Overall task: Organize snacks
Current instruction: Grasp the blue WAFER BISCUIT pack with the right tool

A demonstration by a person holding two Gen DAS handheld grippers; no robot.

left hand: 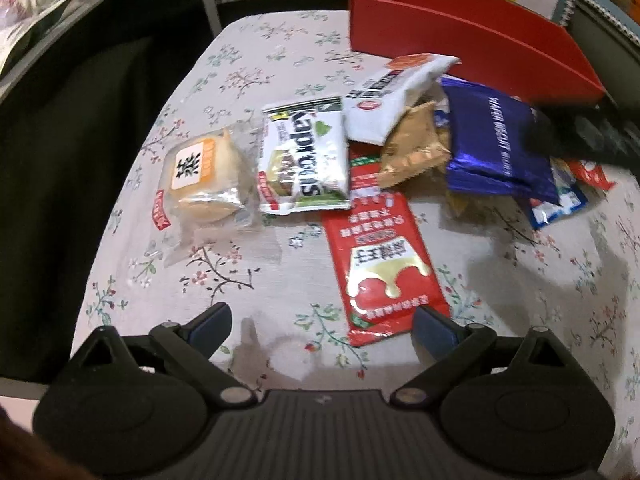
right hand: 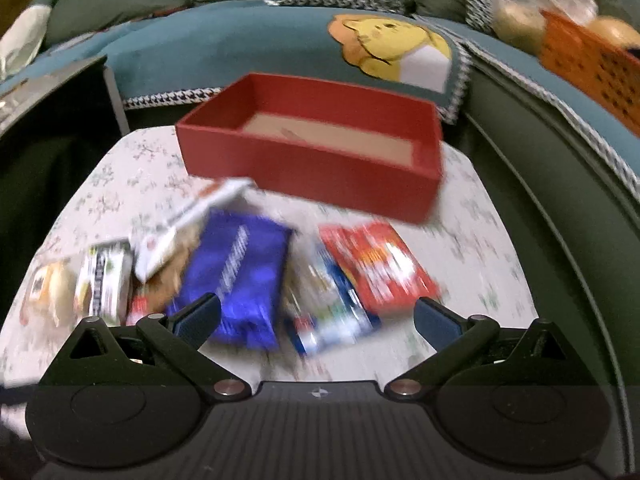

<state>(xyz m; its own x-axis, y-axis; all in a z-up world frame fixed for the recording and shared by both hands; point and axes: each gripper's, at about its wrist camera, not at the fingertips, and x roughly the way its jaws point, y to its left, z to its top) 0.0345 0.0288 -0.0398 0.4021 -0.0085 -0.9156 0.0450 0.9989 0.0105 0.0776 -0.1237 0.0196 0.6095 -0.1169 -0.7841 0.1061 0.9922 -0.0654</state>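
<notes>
Snack packets lie in a heap on a floral tablecloth (left hand: 280, 280). In the left wrist view a long red packet (left hand: 380, 260) lies nearest, with a green-and-white packet (left hand: 304, 160), a wrapped pastry (left hand: 204, 176), a white bag (left hand: 396, 96), a tan packet (left hand: 412, 148) and a blue wafer packet (left hand: 496, 148) beyond. An empty red box (right hand: 316, 148) stands behind the heap. My left gripper (left hand: 322, 326) is open and empty above the cloth. My right gripper (right hand: 318, 318) is open and empty over the blue wafer packet (right hand: 240, 280) and a red packet (right hand: 380, 264).
A teal sofa with a cartoon-print cushion (right hand: 396, 48) runs behind the table. An orange basket (right hand: 592, 68) sits at the far right. The table's left edge (left hand: 132, 184) drops to a dark floor. The right wrist view is motion-blurred.
</notes>
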